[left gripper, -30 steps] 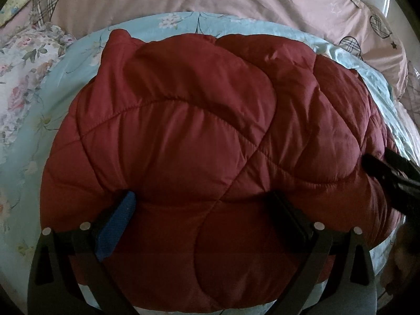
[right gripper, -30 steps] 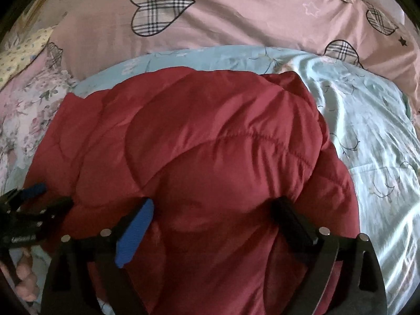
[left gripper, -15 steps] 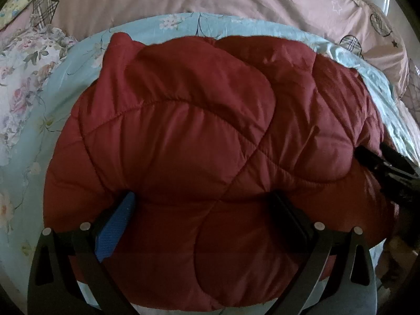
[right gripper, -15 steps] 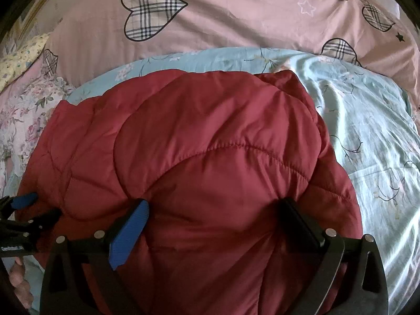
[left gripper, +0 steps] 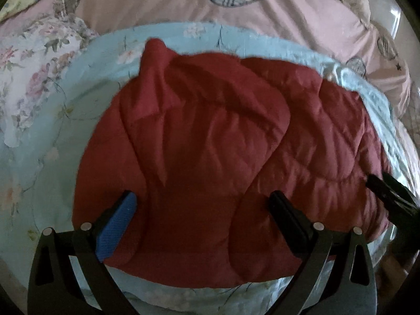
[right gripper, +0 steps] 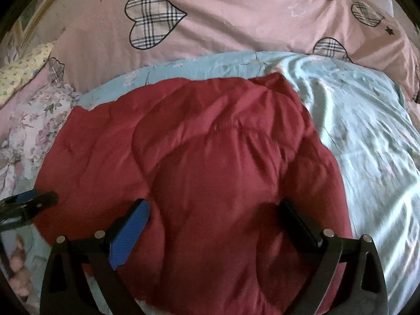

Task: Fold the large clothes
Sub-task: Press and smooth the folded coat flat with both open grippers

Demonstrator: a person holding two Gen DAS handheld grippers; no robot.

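Hovering both tools over the near edge of the red quilted jacket [left gripper: 210, 157], I've got the left gripper [left gripper: 202, 204] spread wide, jaws far apart straddling the padded fabric with nothing pinched; its blue pad [left gripper: 118, 225] sits at the jacket's left edge and the black finger [left gripper: 286, 223] rests over the middle. The right gripper [right gripper: 215, 215] is posed alike, jaws wide, blue pad [right gripper: 128, 233] and black finger [right gripper: 299, 223] either side of a puffy bulge, gripping nothing. Whether the fingertips press into the fabric or sit just above it, I cannot tell. Each tool shows at the edge of the other's view. Jacket: dark red, puffy, curved stitch lines, slight sheen, folded into a rounded bundle with 1 corner sticking up at the far left in the left wrist view. It lies on a light blue floral sheet [right gripper: 367, 144], wrinkled and shiny on the right side. Beyond that, a pink duvet [right gripper: 236, 21] with plaid heart prints; a white floral pillow [left gripper: 31, 78] to the left, and a pale yellow cloth [right gripper: 23, 71] in the far left corner. Lighting dim, both views a bit blurred.
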